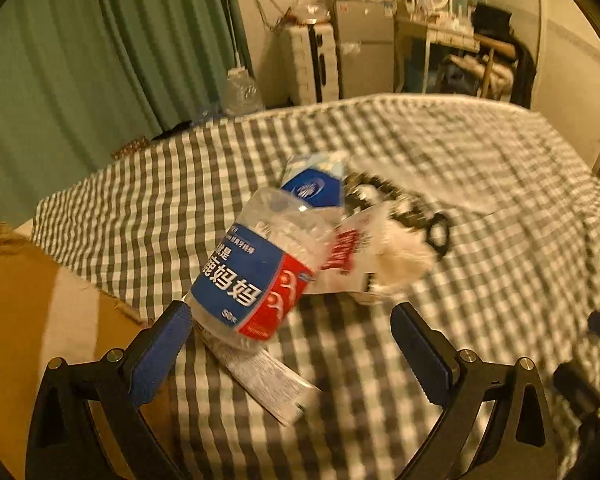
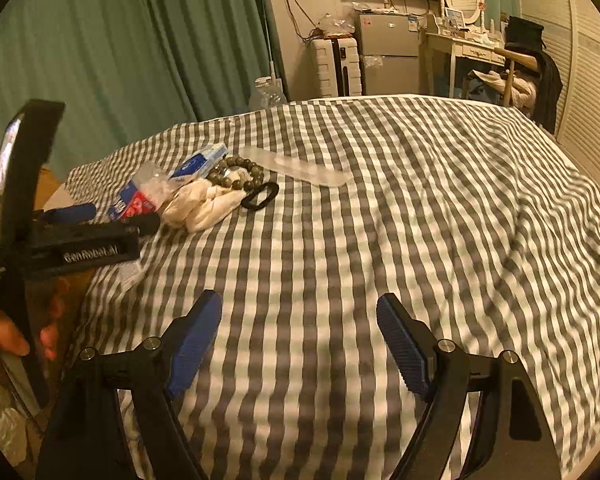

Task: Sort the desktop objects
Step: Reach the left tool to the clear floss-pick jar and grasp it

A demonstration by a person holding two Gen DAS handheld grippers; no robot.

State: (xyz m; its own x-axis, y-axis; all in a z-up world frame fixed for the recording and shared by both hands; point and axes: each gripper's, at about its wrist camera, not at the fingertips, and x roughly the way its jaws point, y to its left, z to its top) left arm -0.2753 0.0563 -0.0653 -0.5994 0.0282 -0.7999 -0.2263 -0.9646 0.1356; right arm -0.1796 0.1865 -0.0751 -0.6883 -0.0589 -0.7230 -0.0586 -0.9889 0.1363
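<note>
A pile of small objects lies on the checked cloth (image 2: 380,208). In the left wrist view my left gripper (image 1: 290,344) is open just short of a clear plastic pack with a blue and red label (image 1: 256,276). Behind it lie a blue and white packet (image 1: 314,184), a cream cloth (image 1: 404,256), a dark bead bracelet (image 1: 380,192) and a black hair tie (image 1: 438,232). A printed paper slip (image 1: 264,376) lies under the pack. My right gripper (image 2: 300,336) is open and empty over bare cloth, apart from the pile (image 2: 196,196).
A long clear plastic case (image 2: 296,168) lies on the cloth right of the beads. A brown cardboard box (image 1: 40,320) sits at the cloth's left edge. Green curtains, a white suitcase, a small fridge and a dressing table stand beyond the far edge.
</note>
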